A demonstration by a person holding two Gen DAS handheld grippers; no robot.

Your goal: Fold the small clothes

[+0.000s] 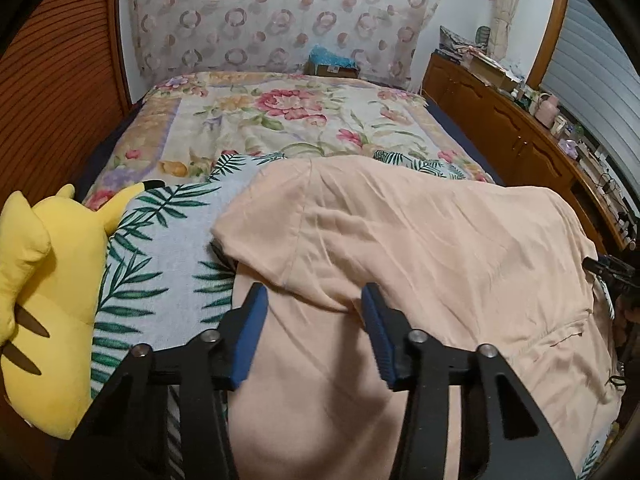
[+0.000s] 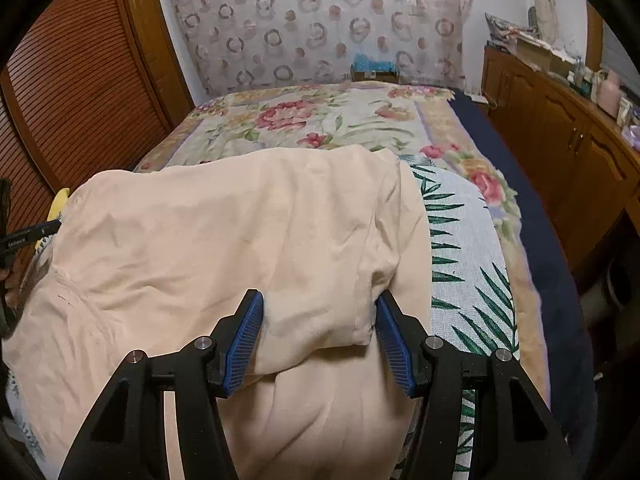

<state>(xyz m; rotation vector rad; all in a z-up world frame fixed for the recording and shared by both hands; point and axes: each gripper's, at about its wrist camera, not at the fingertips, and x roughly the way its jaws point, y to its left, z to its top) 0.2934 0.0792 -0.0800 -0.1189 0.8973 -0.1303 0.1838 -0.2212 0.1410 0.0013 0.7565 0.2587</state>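
A peach-coloured garment (image 1: 420, 248) lies spread on a fern-print cloth (image 1: 160, 248) on the bed. Its far half is folded back toward me over the near half. My left gripper (image 1: 312, 300) is open, its blue pads on either side of the folded sleeve edge at the garment's left. My right gripper (image 2: 318, 308) is open, its pads on either side of the folded sleeve corner at the right of the garment (image 2: 240, 232). Neither gripper pinches the cloth. The right gripper also shows at the edge of the left wrist view (image 1: 612, 272).
A yellow plush toy (image 1: 44, 280) lies at the bed's left edge. A floral blanket (image 1: 280, 116) covers the far bed. A wooden cabinet (image 2: 560, 152) with clutter runs along the right. A slatted wooden door (image 2: 72, 88) stands on the left. A box (image 1: 332, 66) sits at the head.
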